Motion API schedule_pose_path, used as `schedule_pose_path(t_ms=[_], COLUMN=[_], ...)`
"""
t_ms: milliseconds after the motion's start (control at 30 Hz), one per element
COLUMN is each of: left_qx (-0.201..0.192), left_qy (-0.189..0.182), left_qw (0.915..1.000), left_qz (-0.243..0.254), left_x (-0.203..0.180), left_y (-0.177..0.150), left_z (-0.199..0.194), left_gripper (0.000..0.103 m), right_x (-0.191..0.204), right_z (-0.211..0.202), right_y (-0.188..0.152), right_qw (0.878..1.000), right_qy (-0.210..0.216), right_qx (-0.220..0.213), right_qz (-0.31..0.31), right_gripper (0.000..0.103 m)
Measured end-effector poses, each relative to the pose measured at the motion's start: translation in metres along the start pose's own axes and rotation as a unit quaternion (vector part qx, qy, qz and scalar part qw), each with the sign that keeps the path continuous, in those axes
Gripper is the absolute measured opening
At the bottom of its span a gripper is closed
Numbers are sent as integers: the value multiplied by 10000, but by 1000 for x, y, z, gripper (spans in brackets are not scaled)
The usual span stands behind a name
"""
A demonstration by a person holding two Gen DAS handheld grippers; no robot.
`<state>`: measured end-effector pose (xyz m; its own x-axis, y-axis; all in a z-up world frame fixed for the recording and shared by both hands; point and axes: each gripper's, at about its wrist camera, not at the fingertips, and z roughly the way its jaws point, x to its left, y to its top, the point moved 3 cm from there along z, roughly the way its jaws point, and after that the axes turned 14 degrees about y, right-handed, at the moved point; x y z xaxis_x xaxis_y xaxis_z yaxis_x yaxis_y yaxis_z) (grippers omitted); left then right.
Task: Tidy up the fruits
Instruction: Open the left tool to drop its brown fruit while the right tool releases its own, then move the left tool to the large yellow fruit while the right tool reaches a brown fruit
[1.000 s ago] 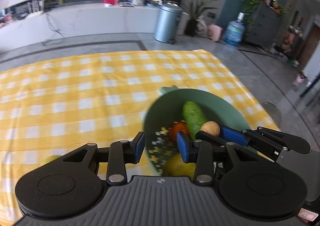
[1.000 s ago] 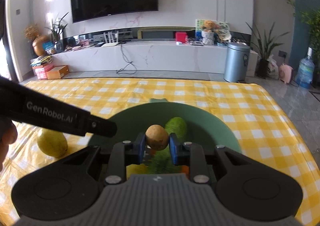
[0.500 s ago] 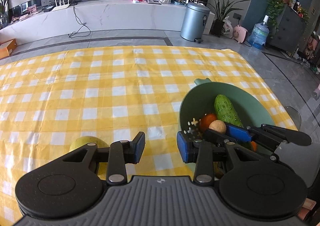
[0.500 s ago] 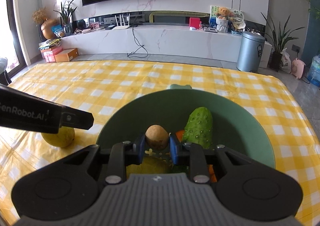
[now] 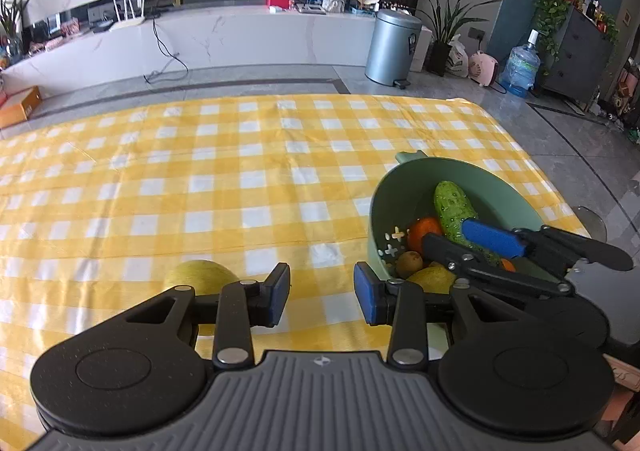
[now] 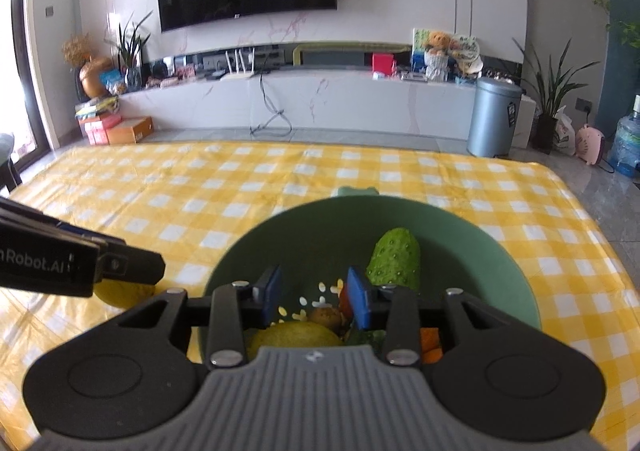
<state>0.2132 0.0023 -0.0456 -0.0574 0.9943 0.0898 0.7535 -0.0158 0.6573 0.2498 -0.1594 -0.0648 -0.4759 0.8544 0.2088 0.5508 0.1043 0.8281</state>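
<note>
The right claw (image 6: 312, 297) hangs over the green bowl (image 6: 460, 227), its jaws opening and gripping nothing; the small brown fruit (image 6: 324, 316) lies loose in the bowl just below them. With it are a bumpy green fruit (image 6: 396, 261), an orange one (image 5: 425, 229) and a yellow one (image 6: 296, 335). The bowl sits near the desk's (image 5: 240, 179) right edge. The left claw (image 5: 322, 293) is released and empty above the checked cloth, a yellow-green fruit (image 5: 200, 275) just behind its left finger.
</note>
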Motion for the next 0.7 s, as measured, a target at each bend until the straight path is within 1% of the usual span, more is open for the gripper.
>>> schedule_pose_path(t_ms=[33, 100, 167, 267, 300, 500, 700], left_qx=[-40, -149, -239, -319, -327, -357, -219], left_qy=[37, 127, 203, 226, 213, 288, 286], left_qw=[10000, 9998, 9994, 9986, 9984, 9971, 9982], left_qz=[15, 60, 153, 356, 413, 608, 489], left_x=[1, 4, 6, 8, 8, 23, 46], left_y=[-1, -2, -3, -5, -5, -14, -27], left_z=[-3, -9, -15, -25, -28, -39, -39], left_gripper=[44, 44, 45, 45, 45, 45, 45], right_x=[2, 7, 14, 26, 30, 55, 80], right_z=[-3, -10, -17, -25, -27, -30, -23], right_y=[0, 1, 0, -1, -1, -6, -13], right_qw=[10000, 9997, 9992, 9981, 9978, 9970, 9972], right_qy=[-16, -23, 11, 98, 130, 321, 519], right_qx=[-74, -241, -394, -603, -646, -694, -539], right_qz=[-7, -18, -12, -3, 10, 79, -25], right_gripper=[37, 44, 48, 57, 58, 58, 58])
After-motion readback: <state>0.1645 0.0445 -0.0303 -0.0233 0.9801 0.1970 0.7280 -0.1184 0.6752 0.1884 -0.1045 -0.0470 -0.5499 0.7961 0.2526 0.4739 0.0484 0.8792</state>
